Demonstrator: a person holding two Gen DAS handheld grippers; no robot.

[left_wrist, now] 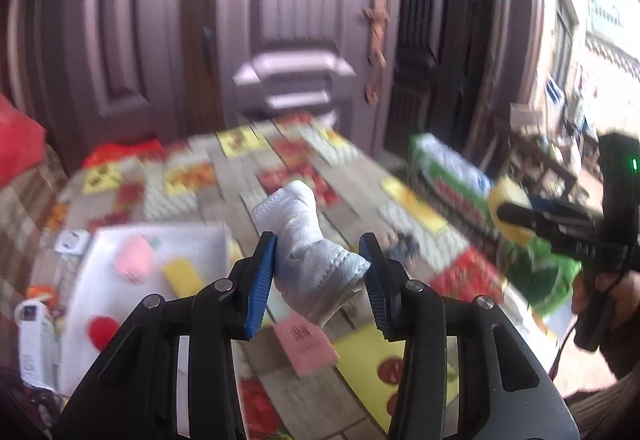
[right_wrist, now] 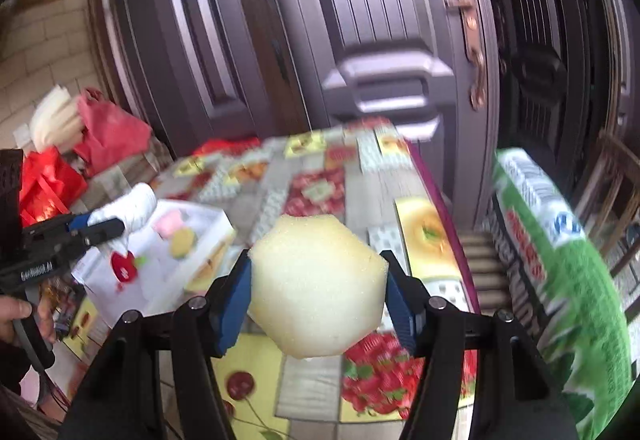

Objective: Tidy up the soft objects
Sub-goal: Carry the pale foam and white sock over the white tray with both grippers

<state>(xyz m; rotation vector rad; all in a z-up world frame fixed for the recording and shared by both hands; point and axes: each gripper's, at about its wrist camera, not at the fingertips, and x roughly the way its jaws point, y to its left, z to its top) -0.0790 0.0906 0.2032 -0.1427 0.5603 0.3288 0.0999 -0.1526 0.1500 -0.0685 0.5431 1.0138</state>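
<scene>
Holding both clear of table [left_wrist: 280,392]: left gripper [left_wrist: 322,272] clamps sock [left_wrist: 308,240], right gripper [right_wrist: 318,282] clamps sponge [right_wrist: 316,280]; tray [left_wrist: 192,236] likely target.

A dark purplish-brown panelled metal double door [right_wrist: 384,51] with a bronze lever handle [right_wrist: 470,35] fills the twelve o'clock background behind a table spread with a fruit-patterned patchwork oilcloth [right_wrist: 320,195]. At ten o'clock stands a pale cream tiled wall [right_wrist: 44,35]. At two o'clock, daylight falls on a building outside [left_wrist: 600,51], beside a brown wooden chair [right_wrist: 618,191].
</scene>
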